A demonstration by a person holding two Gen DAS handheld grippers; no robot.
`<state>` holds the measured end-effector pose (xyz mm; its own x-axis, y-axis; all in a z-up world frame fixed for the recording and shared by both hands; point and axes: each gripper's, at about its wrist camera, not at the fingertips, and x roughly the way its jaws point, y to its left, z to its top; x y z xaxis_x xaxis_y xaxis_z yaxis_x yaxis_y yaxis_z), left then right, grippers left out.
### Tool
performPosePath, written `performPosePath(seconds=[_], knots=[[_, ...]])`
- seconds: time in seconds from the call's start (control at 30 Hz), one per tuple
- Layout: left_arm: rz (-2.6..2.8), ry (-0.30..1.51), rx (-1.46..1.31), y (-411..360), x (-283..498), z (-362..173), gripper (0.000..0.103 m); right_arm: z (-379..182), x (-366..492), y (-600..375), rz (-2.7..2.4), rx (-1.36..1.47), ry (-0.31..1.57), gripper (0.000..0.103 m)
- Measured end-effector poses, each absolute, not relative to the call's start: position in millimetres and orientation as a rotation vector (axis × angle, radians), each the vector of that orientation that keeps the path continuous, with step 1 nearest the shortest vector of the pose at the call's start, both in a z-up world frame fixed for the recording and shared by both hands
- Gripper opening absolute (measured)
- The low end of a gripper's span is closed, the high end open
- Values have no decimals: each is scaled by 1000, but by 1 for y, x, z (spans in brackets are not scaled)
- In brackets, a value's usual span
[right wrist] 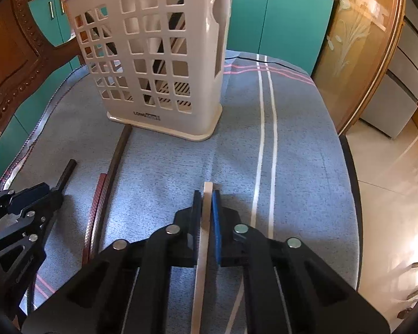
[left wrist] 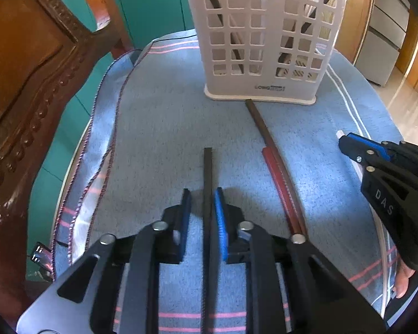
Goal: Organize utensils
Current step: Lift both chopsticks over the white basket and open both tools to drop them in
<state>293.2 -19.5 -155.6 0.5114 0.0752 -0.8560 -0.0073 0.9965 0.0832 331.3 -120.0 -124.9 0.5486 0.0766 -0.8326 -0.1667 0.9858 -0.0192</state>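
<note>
A white slotted utensil holder (left wrist: 262, 39) stands at the far middle of the blue towel (left wrist: 158, 128); several utensils are inside it. It also shows in the right wrist view (right wrist: 158, 61). My left gripper (left wrist: 203, 194) is open, its fingers either side of a black chopstick (left wrist: 208, 172) lying on the towel. My right gripper (right wrist: 206, 194) is shut on a cream chopstick (right wrist: 206, 222). A dark brown chopstick (left wrist: 260, 128) and a red one (left wrist: 278, 186) lie to the right of the left gripper, the brown tip touching the holder's base.
A carved wooden chair (left wrist: 28, 78) stands at the left edge of the table. Teal cabinets (right wrist: 278, 19) are behind. A wooden glass-panelled door (right wrist: 356, 55) and tiled floor (right wrist: 390, 172) lie to the right past the table edge.
</note>
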Motion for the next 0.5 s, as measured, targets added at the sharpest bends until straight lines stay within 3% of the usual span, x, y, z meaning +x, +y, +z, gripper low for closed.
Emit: performPosePath(seconds=[0.2, 0.5], knots=[[15, 1004, 29, -19, 286, -144, 7, -110, 321, -129, 188, -15, 921, 7], [-17, 827, 44, -24, 248, -67, 7, -29, 275, -149, 252, 94, 733, 7]])
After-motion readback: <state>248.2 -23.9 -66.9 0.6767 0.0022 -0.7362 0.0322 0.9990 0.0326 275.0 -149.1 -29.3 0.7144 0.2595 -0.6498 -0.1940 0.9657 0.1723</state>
